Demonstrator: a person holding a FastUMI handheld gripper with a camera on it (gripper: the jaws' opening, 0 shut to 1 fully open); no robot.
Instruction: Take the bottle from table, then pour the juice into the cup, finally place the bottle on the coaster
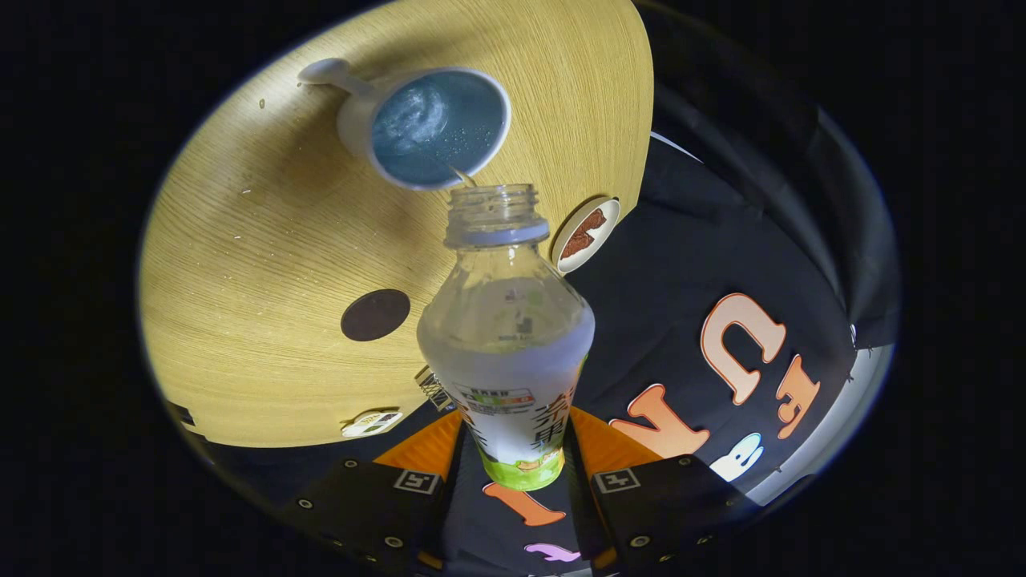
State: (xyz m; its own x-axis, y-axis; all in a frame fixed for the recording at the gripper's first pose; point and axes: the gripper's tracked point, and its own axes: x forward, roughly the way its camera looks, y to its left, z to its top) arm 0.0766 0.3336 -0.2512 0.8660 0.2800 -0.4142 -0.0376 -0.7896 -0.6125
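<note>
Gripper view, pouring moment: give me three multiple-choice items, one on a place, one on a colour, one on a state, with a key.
1. Where is the bottle?
A. Between the tool's fingers
B. Lying on the table
C. Standing on the dark coaster

2. What colour is the cup's inside?
A. Red
B. Blue
C. Yellow

3. What state is the bottle's mouth in?
A. Capped
B. Open, with a thin stream running to the cup
C. Covered by a hand

Key: 1 A, both orange fingers press on the bottle's sides. 2 B, the white cup's inside is blue. 3 B, the neck is bare and liquid falls from it into the cup.
</note>
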